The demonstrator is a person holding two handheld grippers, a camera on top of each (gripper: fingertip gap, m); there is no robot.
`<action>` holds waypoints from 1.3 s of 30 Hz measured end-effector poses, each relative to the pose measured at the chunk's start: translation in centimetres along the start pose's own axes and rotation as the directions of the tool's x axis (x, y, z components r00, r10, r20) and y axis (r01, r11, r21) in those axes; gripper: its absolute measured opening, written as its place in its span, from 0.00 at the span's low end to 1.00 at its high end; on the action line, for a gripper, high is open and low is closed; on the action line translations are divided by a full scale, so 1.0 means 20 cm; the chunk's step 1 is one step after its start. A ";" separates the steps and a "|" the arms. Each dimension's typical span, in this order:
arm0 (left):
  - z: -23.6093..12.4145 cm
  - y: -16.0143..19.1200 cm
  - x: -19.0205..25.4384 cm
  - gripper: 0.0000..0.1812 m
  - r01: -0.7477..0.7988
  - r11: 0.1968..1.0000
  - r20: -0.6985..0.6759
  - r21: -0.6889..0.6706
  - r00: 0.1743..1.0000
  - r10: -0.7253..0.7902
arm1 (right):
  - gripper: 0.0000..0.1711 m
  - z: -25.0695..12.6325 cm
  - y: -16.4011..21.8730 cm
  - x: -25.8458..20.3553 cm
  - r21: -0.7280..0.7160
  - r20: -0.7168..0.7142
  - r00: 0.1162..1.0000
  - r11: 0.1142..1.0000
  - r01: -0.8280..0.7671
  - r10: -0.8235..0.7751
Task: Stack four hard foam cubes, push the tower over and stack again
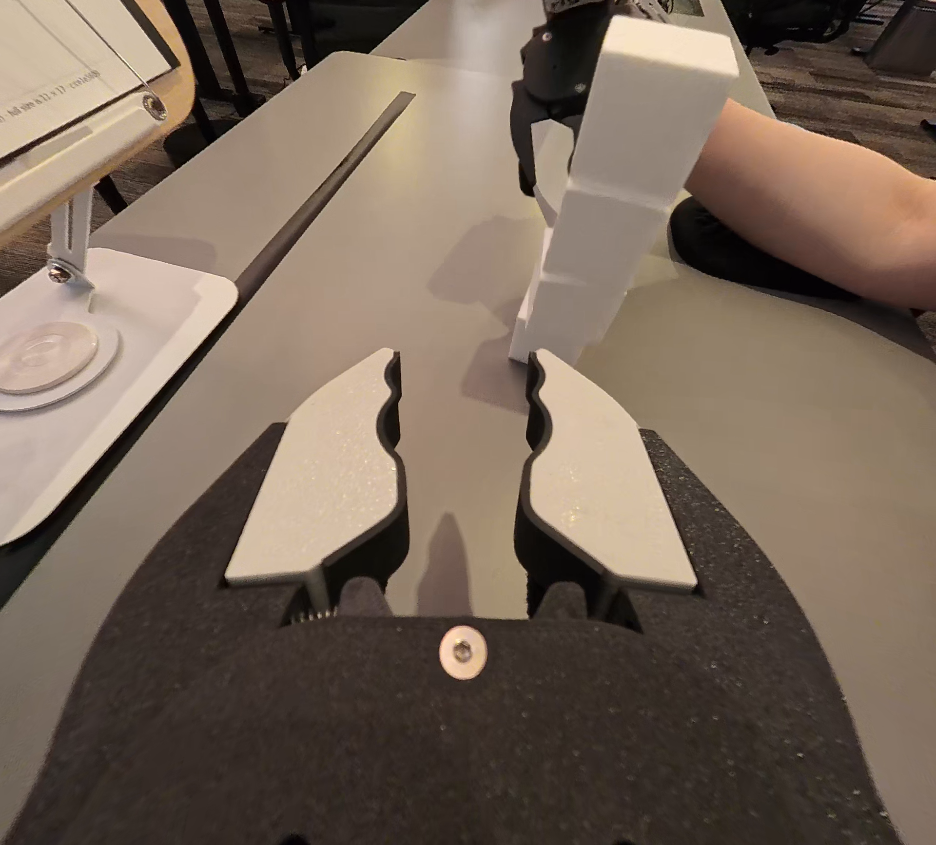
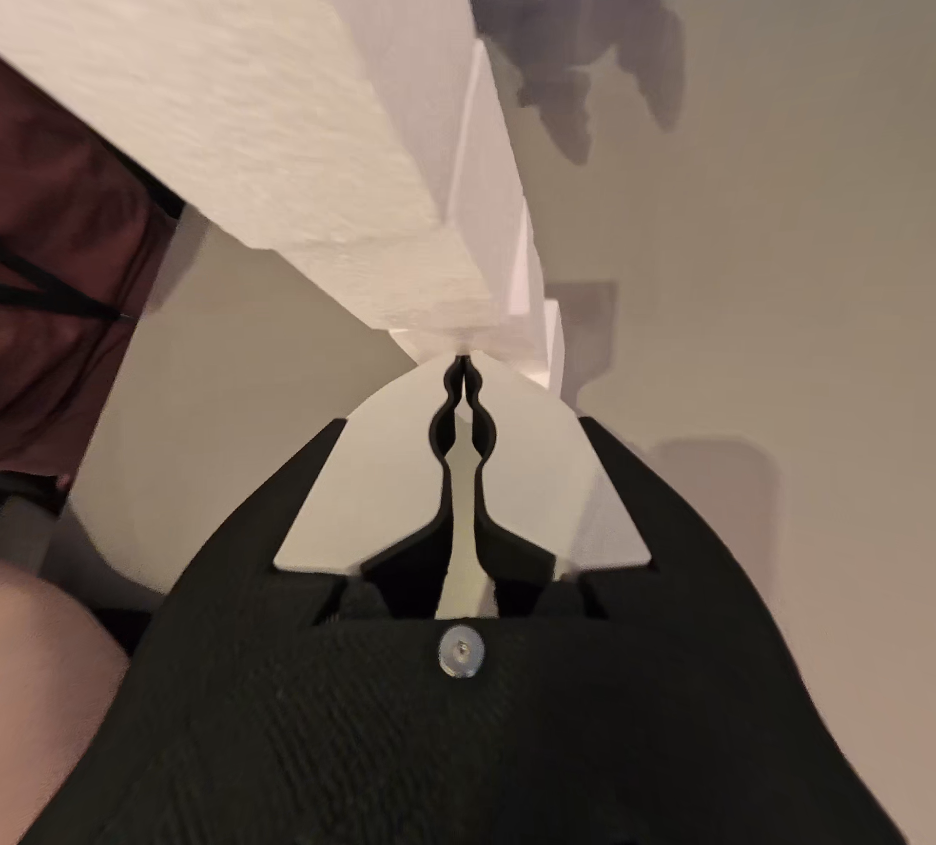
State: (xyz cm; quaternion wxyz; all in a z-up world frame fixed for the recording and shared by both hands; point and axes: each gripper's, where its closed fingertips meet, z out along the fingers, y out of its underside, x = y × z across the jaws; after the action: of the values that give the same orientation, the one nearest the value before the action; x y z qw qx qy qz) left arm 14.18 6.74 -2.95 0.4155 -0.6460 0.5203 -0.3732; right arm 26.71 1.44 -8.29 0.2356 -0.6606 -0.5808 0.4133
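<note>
A tower of several white hard foam cubes (image 1: 623, 193) stands on the grey table (image 1: 354, 274) and leans to the right, its layers slightly offset. My left gripper (image 1: 463, 360) is open and empty, low over the table, with its right fingertip (image 1: 537, 365) close to the tower's base. My right gripper (image 1: 547, 147) is behind the tower at mid height. In the right wrist view it (image 2: 463, 357) is shut on nothing, and its tips press against the side of the tilted tower (image 2: 283, 112), which fills the upper left.
A white stand with a tilted board (image 1: 101, 339) sits at the left. A dark slot (image 1: 324, 193) runs along the table. A person's forearm (image 1: 810, 213) rests on the table to the right of the tower. Chairs and floor lie beyond the far edge. Left tips to right tips: about 15 cm.
</note>
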 end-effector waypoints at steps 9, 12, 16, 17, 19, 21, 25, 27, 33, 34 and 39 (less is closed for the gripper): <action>-0.35 -0.12 -0.08 0.26 -0.097 0.995 0.176 -0.032 0.979 0.102 | 0.00 0.02 -0.23 -0.10 -0.018 -0.099 0.975 0.980 0.198 -0.199; -0.50 -0.12 -0.11 0.29 -0.104 0.991 0.273 -0.087 0.954 0.124 | 0.00 0.00 -0.23 -0.11 -0.025 -0.111 0.973 0.979 0.200 -0.202; -0.56 -0.07 -0.09 0.32 -0.153 0.968 0.298 -0.200 0.931 0.209 | 0.00 -0.02 -0.21 -0.09 -0.034 -0.126 0.975 0.983 0.182 -0.185; -0.56 -0.06 -0.07 0.32 -0.165 0.958 0.289 -0.233 0.929 0.230 | 0.00 -0.02 -0.20 -0.08 -0.037 -0.126 0.976 0.984 0.173 -0.177; -0.55 0.01 -0.04 0.32 -0.166 0.934 0.260 -0.315 0.932 0.254 | 0.01 -0.01 -0.18 -0.07 -0.058 -0.128 0.978 0.986 0.159 -0.166; -0.54 0.11 0.03 0.32 -0.138 0.904 0.179 -0.404 0.958 0.226 | 0.03 0.00 -0.15 -0.06 -0.077 -0.127 0.978 0.985 0.154 -0.163; -0.60 0.28 0.08 0.36 -0.047 0.829 0.175 -0.558 0.969 0.173 | 0.04 0.02 -0.12 -0.05 -0.105 -0.117 0.982 0.985 0.138 -0.150; -0.68 0.30 0.04 0.36 0.030 0.822 0.276 -0.569 0.948 0.157 | 0.04 0.02 -0.10 -0.03 -0.112 -0.118 0.984 0.986 0.123 -0.136; -0.90 0.51 0.13 0.31 0.409 0.631 0.491 -0.659 0.870 -0.052 | 0.05 -0.01 -0.07 -0.01 -0.119 -0.129 0.985 0.988 0.103 -0.118; -0.89 0.52 0.14 0.31 0.425 0.624 0.495 -0.656 0.866 -0.069 | 0.05 -0.02 -0.07 -0.01 -0.116 -0.132 0.984 0.988 0.103 -0.118; -0.86 0.67 0.13 0.34 0.447 0.520 0.477 -0.728 0.875 -0.085 | 0.05 -0.05 -0.08 -0.01 -0.088 -0.136 0.984 0.991 0.100 -0.112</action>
State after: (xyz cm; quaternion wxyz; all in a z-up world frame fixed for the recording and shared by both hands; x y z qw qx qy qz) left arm -5.89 0.16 -8.80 0.0963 -0.8961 0.4330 -0.0144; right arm 26.62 1.69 -6.34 0.2707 -0.6652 -0.6134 0.3287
